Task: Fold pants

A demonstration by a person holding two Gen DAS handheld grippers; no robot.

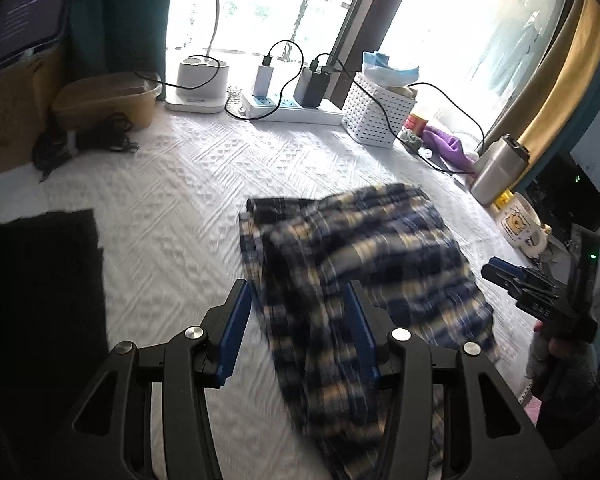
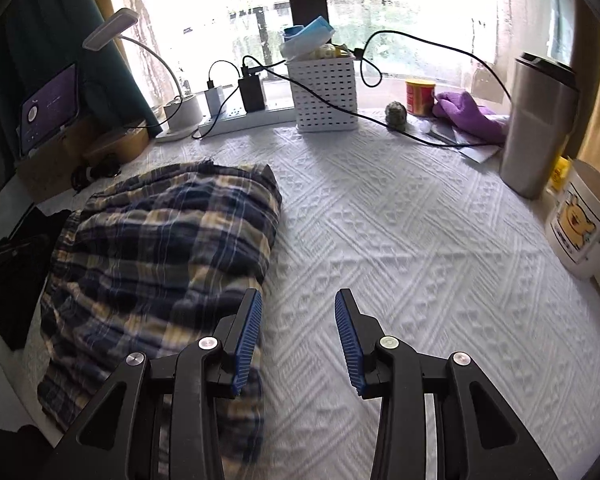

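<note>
Right wrist view: right gripper (image 2: 298, 334) parted, empty — left gripper (image 1: 298, 334) seemingly astride blurred plaid pants (image 1: 356, 264).

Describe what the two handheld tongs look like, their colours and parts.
Both tongs, left and right, share one build: matte black angular linkage arms with cut-out slots and round silver pivot bolts, ending in flat fingers faced with ribbed blue pads. In the left view the right one shows a black body with small white lettering, too blurred to read.

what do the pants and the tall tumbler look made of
Pants: soft woven cloth, likely cotton flannel, matte; blue and cream plaid that rumples and folds.
Tumbler: brushed metal, probably stainless steel; dull grey sheen, with a dark lid.
</note>
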